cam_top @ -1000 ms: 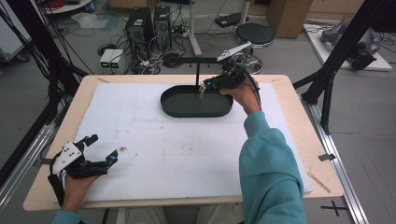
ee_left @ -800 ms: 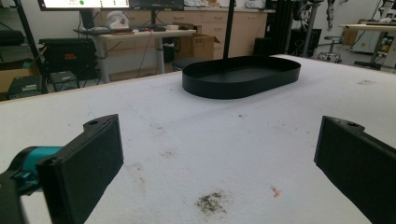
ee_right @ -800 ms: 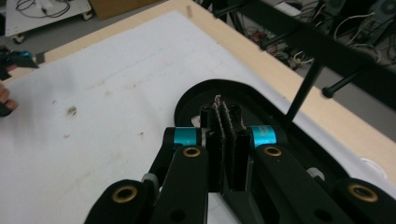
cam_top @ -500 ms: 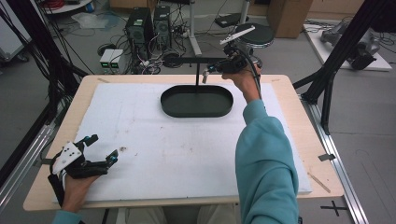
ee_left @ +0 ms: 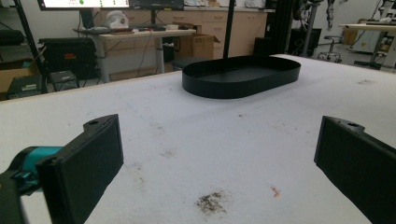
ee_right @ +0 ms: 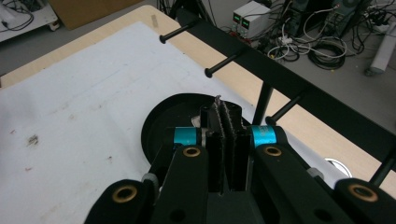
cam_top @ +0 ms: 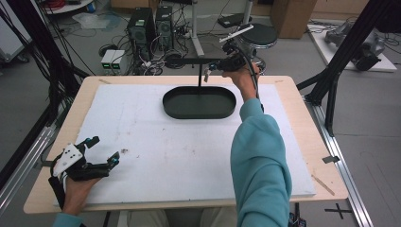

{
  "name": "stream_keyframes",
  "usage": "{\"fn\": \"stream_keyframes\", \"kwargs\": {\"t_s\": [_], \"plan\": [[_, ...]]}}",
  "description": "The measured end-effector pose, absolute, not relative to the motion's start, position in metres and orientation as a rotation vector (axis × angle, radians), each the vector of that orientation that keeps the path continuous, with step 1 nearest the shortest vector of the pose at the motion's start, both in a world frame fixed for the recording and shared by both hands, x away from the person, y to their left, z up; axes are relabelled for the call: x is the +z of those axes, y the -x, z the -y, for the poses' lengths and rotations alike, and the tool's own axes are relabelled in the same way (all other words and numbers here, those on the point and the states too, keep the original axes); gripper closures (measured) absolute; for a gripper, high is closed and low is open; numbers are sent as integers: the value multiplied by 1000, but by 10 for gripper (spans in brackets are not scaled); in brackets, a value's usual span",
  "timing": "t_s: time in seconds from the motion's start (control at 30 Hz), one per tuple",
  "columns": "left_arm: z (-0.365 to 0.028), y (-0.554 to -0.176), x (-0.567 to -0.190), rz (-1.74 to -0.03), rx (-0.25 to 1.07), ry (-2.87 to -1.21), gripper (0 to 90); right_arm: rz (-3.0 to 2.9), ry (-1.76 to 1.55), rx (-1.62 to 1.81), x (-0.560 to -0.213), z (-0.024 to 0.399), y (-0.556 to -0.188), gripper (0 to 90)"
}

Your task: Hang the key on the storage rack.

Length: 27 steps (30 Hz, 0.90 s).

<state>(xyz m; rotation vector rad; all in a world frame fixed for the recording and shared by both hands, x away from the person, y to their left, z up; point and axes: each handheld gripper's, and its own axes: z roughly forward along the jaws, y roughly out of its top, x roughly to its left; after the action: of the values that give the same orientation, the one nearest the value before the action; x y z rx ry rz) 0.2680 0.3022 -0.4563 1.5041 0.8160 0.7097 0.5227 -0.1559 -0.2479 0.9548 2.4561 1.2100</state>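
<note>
A black oval tray (cam_top: 198, 116) (ee_left: 233, 88) (ee_right: 152, 128) lies at the far middle of the white mat. Behind it a black post carries a horizontal bar (cam_top: 189, 60) (ee_right: 285, 81) with short pegs (ee_right: 226, 63). My right gripper (cam_top: 215, 67) (ee_right: 223, 109) hovers above the tray's far right end, level with the bar. It is shut on a small thin pale thing (cam_top: 206, 74) (ee_right: 217, 99), whose edge pokes out between the jaws. My left gripper (cam_top: 105, 149) (ee_left: 222, 154) rests at the mat's near left corner, open, with nothing between its jaws.
The white mat (cam_top: 156, 142) covers most of the wooden table (cam_top: 302, 123); a dark smudge (ee_left: 211, 203) marks it just ahead of the left gripper. Computers and cables (cam_top: 146, 28) crowd the floor beyond the far edge.
My right gripper has lifted from just over the tray and moved back and up toward the bar, still shut. The left gripper has stayed put.
</note>
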Motion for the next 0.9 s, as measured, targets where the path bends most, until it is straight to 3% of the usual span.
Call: {"fn": "stream_keyframes", "kwargs": {"t_s": [0.9], "plan": [[-302,-268,-456,-815,711,-1505,17,-2415,-1077,1071,-267,152,-540,888]]}}
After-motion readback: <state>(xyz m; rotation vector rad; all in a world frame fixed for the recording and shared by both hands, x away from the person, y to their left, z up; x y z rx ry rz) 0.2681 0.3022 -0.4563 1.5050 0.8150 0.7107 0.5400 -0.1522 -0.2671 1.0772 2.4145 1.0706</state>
